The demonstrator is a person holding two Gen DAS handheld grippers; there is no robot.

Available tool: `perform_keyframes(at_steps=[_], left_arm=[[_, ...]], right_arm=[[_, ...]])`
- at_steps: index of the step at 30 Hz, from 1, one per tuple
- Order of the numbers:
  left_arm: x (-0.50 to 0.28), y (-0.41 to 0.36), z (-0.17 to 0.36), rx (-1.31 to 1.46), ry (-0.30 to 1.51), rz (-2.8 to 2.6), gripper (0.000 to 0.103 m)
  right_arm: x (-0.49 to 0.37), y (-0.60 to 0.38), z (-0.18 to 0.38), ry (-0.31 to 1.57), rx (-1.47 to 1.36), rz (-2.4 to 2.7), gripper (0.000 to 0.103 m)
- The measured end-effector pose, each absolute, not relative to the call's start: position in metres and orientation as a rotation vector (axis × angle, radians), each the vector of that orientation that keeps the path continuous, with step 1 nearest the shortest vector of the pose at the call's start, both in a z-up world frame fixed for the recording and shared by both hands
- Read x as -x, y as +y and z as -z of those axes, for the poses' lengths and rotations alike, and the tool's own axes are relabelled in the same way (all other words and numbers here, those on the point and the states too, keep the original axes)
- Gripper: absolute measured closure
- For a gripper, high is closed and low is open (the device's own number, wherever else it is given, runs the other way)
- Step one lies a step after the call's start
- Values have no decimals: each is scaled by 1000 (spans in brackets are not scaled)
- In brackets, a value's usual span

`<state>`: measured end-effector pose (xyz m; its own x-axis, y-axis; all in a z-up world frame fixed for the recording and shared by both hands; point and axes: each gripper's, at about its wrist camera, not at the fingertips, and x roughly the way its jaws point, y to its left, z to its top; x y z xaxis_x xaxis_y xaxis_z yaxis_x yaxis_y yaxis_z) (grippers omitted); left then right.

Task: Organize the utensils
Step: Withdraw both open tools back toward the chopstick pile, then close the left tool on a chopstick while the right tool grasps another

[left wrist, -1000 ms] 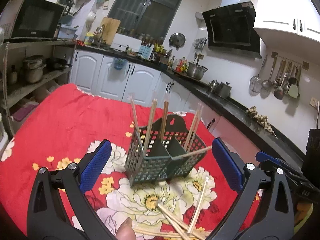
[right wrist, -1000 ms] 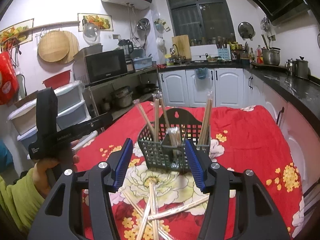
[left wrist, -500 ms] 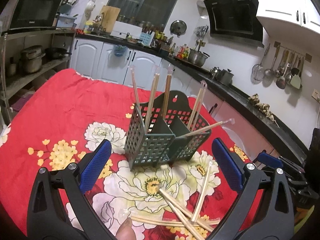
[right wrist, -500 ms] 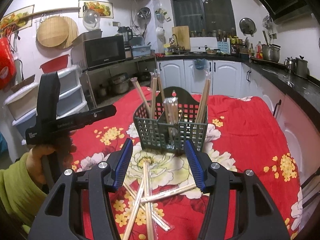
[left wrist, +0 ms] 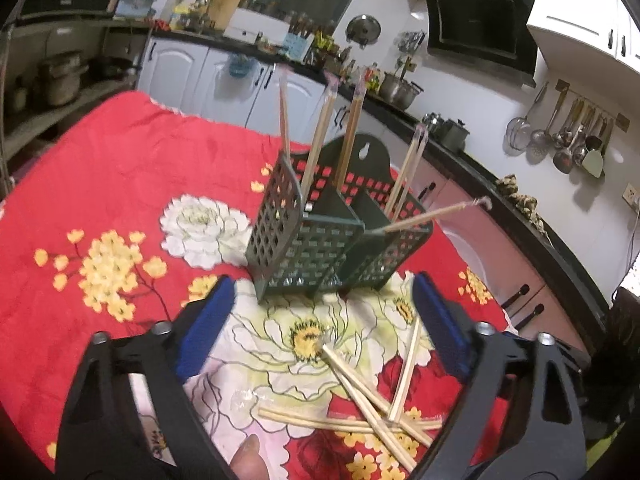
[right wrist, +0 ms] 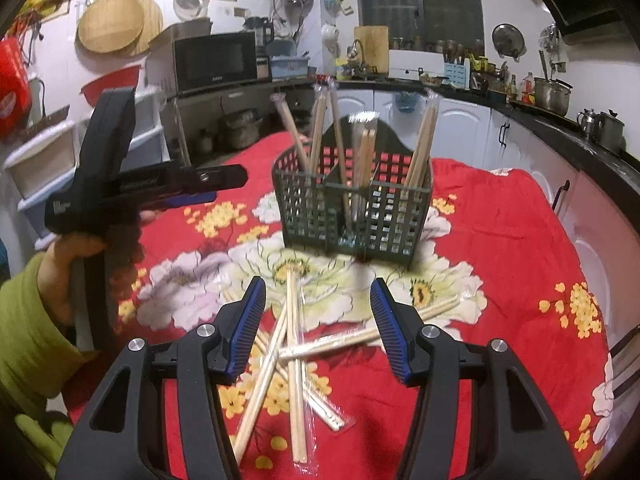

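The left gripper [left wrist: 320,320] has descended toward the red floral tablecloth [left wrist: 100,184]; its jaws have just narrowed yet remain apart, holding nothing. The dark green perforated plastic utensil basket [left wrist: 316,240] now stands nearer. The loose wrapped wooden chopsticks [right wrist: 296,344] lie below the right gripper [right wrist: 318,320], likewise lowered, jaws apart and empty. A pickup appears imminent.

One holder, two grippers, many chopsticks

One dark green three-compartment cutlery basket [right wrist: 354,210] holds about six wrapped chopstick pairs [right wrist: 362,160]; about five more pairs [right wrist: 294,336] lie loose on one floral tablecloth [right wrist: 500,240].
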<state>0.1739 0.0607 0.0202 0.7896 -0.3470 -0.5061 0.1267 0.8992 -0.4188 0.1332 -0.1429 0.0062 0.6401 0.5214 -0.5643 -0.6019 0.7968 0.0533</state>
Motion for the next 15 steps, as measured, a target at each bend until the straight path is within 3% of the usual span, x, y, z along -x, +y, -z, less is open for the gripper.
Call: perform_keyframes(at_steps=[6,10,15], left_arm=[[-179,56,-2,391,684,278,47],[-183,53,8,402,720,284,49],[-188,53,18,419,764,293,55]], right_arm=[[-130,-137,11,625,188,-645,51],[-128,-131,22,645,222,-653,51],[-123,-119,35,664,282,-673,58]])
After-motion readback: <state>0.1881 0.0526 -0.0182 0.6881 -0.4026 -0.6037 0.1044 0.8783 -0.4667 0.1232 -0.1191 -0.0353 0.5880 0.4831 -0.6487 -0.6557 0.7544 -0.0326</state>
